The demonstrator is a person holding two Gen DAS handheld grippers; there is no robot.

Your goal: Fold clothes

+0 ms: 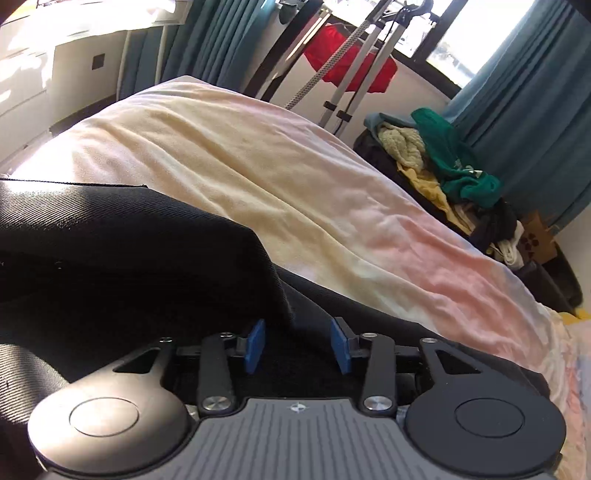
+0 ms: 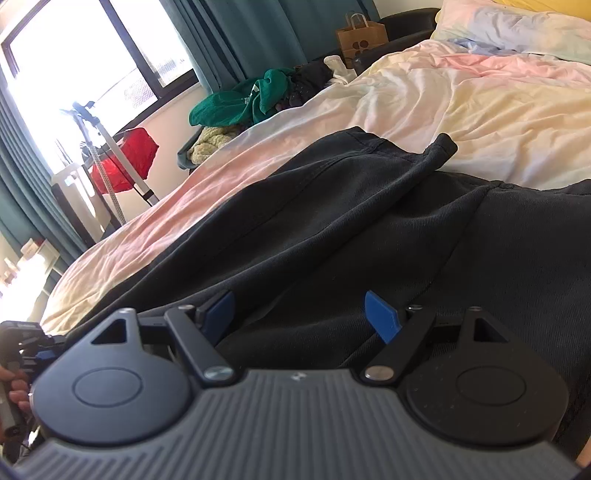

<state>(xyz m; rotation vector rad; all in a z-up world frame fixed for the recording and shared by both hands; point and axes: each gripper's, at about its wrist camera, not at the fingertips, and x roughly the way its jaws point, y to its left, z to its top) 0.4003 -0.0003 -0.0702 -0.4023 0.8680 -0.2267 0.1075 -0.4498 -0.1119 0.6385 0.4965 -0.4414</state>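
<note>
Left wrist view shows the left claw (image 1: 298, 344) half open, empty, a fold of the black trousers (image 1: 147, 240) just ahead on the bedsheet (image 1: 258, 155); the right claw (image 2: 300, 314), wide and empty, should grip the hem squarely.

Black garment (image 2: 332, 229) on pastel pink-and-cream bedspread (image 1: 258, 166); blue-padded tongs (image 1: 298, 345).

Place: a bedroom in a home
Bed (image 2: 480, 110): rumpled pastel cover, pillow (image 2: 517, 26) at its head
Window (image 2: 74, 66): sunlit, teal curtains (image 1: 524, 122) on both sides
Laundry: a heap of clothes (image 1: 443, 162) beside the bed — green, cream, yellow
Drying rack (image 1: 354, 74): a red garment (image 1: 332, 48) hangs on it
Other: brown paper bag (image 2: 362, 37) — by the far wall
</note>
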